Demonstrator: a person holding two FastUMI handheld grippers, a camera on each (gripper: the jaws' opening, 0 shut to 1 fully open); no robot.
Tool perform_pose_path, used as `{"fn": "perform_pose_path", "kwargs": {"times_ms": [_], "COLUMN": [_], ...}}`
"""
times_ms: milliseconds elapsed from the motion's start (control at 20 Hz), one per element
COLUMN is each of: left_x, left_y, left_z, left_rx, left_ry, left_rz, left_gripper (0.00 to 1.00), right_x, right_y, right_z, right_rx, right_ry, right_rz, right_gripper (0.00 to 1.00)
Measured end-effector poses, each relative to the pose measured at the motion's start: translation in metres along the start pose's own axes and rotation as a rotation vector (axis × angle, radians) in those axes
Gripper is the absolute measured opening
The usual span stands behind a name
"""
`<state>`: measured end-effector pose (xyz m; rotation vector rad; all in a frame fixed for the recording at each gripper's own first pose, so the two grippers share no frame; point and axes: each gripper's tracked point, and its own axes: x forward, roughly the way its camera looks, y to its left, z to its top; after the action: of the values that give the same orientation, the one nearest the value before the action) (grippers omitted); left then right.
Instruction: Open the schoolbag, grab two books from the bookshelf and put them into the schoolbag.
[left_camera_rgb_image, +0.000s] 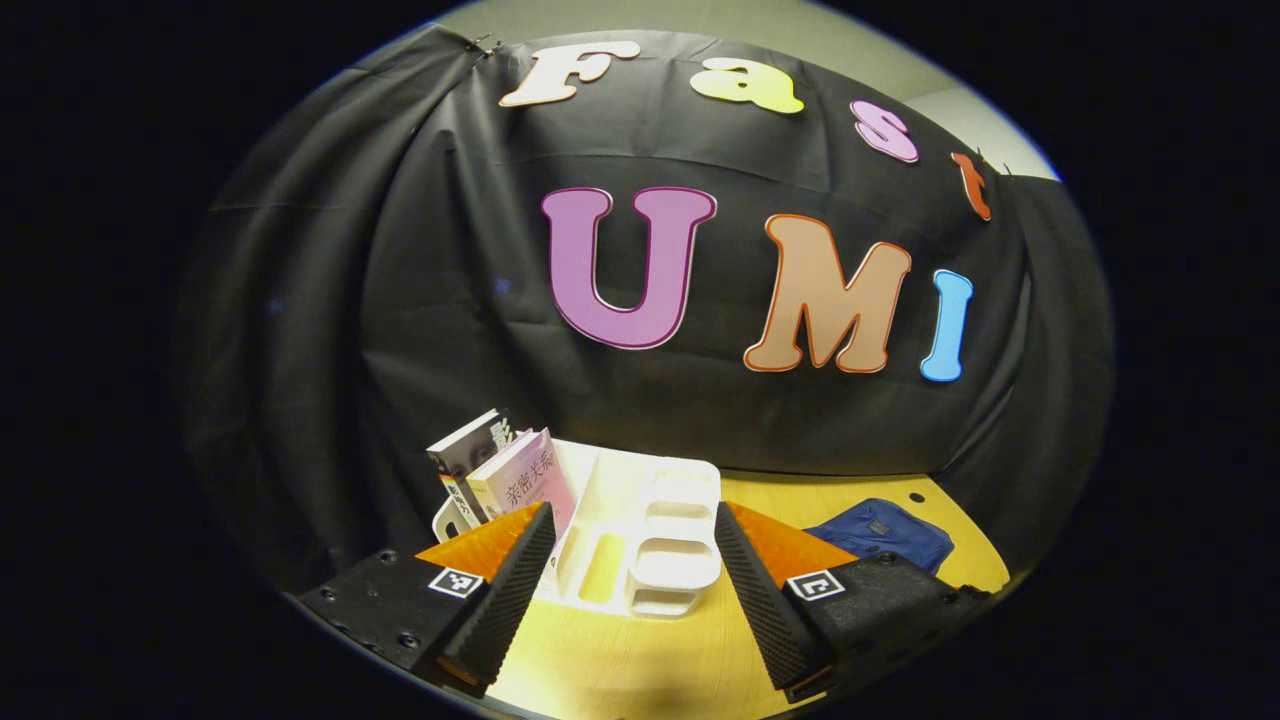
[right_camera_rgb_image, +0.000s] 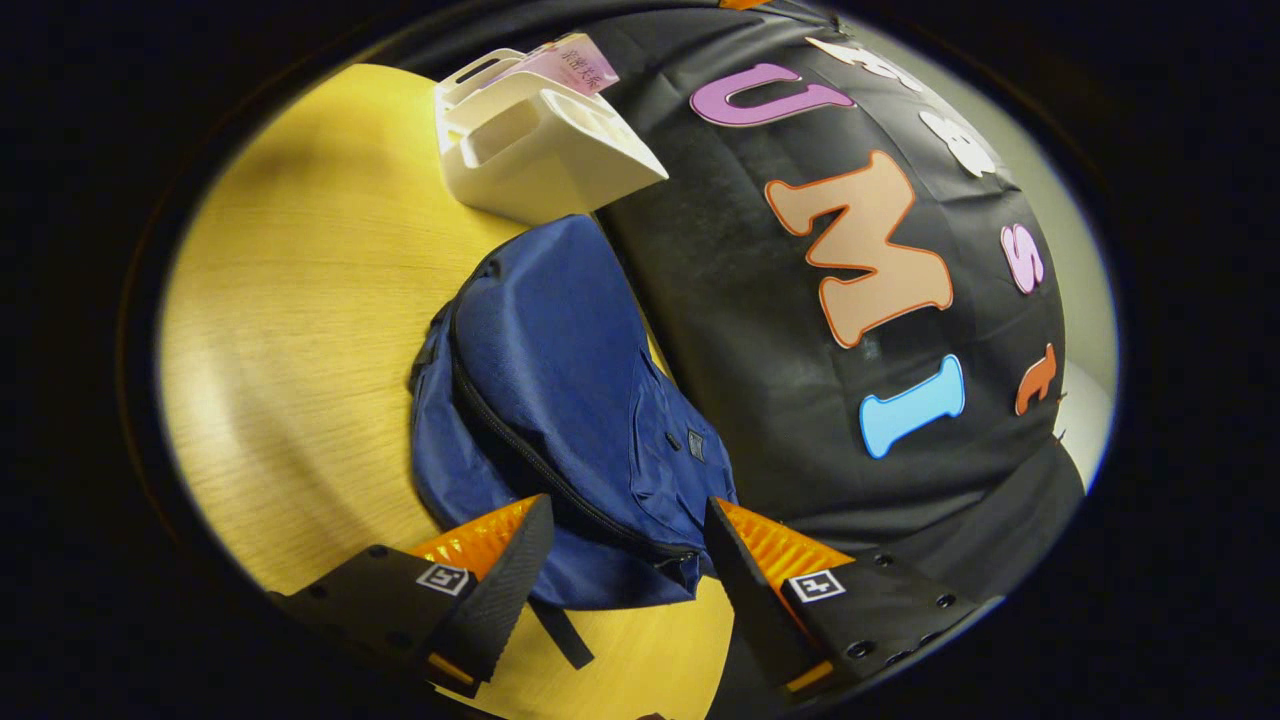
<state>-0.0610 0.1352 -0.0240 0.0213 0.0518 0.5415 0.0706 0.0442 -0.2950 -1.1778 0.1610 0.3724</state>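
hovering over the bag (right_camera_rgb_image: 580, 400), the right gripper (right_camera_rgb_image: 628, 560) has its jaws apart with nothing between them but air; the bag's near end and the end of its zip (right_camera_rgb_image: 560, 485) lie just ahead, framed in the gap. the zip looks closed, so opening it is likely the step in hand. it runs lengthwise along the bag, from the near end away toward the shelf (right_camera_rgb_image: 535, 140), so a pull would probably go along that line. the bag lies flat on the table (right_camera_rgb_image: 300, 300) against the back edge, touching the wall cloth, its far end just beside the shelf.

the left gripper (left_camera_rgb_image: 633, 560), jaws also apart and empty, faces the shelf (left_camera_rgb_image: 640, 520). two books (left_camera_rgb_image: 505, 470) lean in the shelf's left end, nearer the left finger. the bag (left_camera_rgb_image: 880, 535) lies off to its right, so the right gripper is the nearer one.
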Motion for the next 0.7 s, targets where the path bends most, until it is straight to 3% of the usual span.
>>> {"fn": "perform_pose_path", "kwargs": {"times_ms": [400, 450, 500, 650, 700], "left_x": [0.0, 0.001, 0.002, 0.005, 0.005], "left_y": [0.013, 0.011, 0.012, 0.012, 0.011], "left_z": [-0.001, -0.001, 0.0, 0.002, 0.002], "left_rx": [0.002, 0.001, 0.002, 0.015, 0.016], "left_ry": [0.011, 0.009, 0.01, 0.009, 0.009], "left_rz": [0.034, 0.033, 0.032, 0.029, 0.027], "left_gripper": [0.94, 0.94, 0.94, 0.94, 0.94], "right_x": [0.035, 0.041, 0.044, 0.058, 0.063], "right_y": [-0.01, -0.011, -0.008, -0.001, 0.0], "right_z": [0.008, 0.011, 0.007, 0.013, 0.016], "right_rx": [-0.021, -0.017, -0.019, -0.031, -0.035], "right_ry": [0.0, 0.002, 0.003, 0.005, 0.001], "right_rz": [-0.002, -0.004, -0.004, 0.002, 0.003], "right_gripper": [0.98, 0.9, 0.97, 0.97, 0.89]}}
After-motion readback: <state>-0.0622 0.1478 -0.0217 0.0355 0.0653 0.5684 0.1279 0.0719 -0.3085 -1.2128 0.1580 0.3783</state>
